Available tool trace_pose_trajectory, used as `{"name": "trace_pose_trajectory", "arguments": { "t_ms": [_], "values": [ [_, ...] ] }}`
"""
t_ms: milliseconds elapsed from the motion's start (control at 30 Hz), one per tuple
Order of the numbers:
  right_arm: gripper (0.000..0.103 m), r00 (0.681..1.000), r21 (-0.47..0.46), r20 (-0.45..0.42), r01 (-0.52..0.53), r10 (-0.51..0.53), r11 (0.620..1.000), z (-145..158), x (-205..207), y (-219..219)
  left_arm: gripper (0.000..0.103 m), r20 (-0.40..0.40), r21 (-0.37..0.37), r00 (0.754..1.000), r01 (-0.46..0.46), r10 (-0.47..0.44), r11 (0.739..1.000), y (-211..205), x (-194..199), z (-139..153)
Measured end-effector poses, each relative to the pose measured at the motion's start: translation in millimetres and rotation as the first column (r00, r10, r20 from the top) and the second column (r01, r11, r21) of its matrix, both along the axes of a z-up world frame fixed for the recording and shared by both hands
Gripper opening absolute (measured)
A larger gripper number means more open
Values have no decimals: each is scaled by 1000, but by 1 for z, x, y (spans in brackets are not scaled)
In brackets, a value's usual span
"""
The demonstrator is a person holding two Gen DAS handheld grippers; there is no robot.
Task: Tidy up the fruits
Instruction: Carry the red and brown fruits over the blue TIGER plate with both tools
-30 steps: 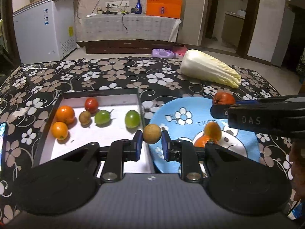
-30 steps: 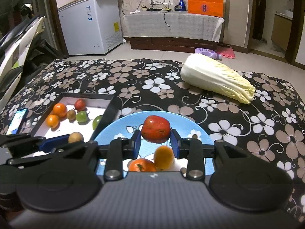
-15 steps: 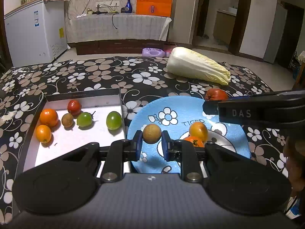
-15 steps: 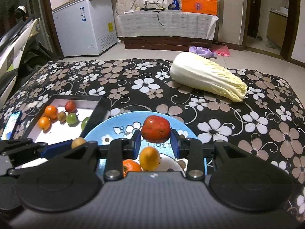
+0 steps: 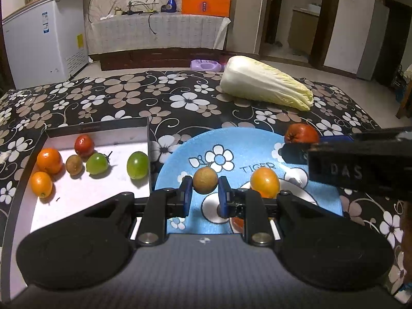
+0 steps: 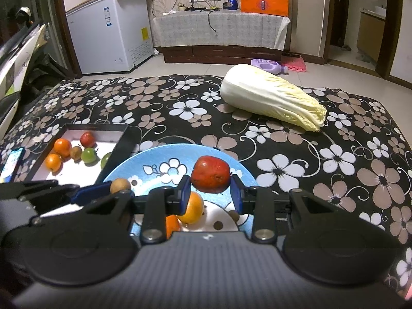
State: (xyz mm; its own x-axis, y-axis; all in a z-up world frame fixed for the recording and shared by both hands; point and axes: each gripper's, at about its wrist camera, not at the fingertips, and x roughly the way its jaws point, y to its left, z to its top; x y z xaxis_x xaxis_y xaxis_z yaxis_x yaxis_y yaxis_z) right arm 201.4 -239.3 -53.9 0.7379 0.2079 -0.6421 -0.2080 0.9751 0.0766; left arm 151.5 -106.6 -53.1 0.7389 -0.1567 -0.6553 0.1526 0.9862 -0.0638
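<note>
My left gripper [image 5: 205, 184] is shut on a small round brown fruit [image 5: 205, 180] and holds it over the left part of the blue flowered plate [image 5: 257, 144]. Further right, my right gripper [image 6: 210, 182] is shut on a red fruit [image 6: 210, 173] above the same plate [image 6: 154, 162]. An orange fruit [image 5: 264, 182] lies on the plate, with another partly hidden behind the left gripper's fingers. The black tray [image 5: 97, 127] with a white floor sits left of the plate and holds several fruits: two orange [image 5: 49, 160], one red [image 5: 84, 145], one brown, two green [image 5: 138, 164].
A napa cabbage [image 5: 265, 85] lies on the black floral cloth [image 5: 123, 97] beyond the plate. A phone [image 6: 13, 163] rests at the cloth's left edge. A white chest freezer [image 6: 110, 28] and a low cabinet stand behind the table.
The left gripper has carried the brown fruit rightward, from the tray's right edge to over the plate. The right gripper has stayed nearly still with the red fruit.
</note>
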Motion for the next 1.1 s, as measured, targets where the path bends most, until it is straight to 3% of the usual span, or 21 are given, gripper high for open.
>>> {"name": "trace_pose_trajectory", "arguments": {
  "t_ms": [1100],
  "values": [
    [36,1000,0,-2,-2,2,1000,-1,-1,-5,25,-24,2,999,-21,21,1000,-7,26,-12]
  ]
}}
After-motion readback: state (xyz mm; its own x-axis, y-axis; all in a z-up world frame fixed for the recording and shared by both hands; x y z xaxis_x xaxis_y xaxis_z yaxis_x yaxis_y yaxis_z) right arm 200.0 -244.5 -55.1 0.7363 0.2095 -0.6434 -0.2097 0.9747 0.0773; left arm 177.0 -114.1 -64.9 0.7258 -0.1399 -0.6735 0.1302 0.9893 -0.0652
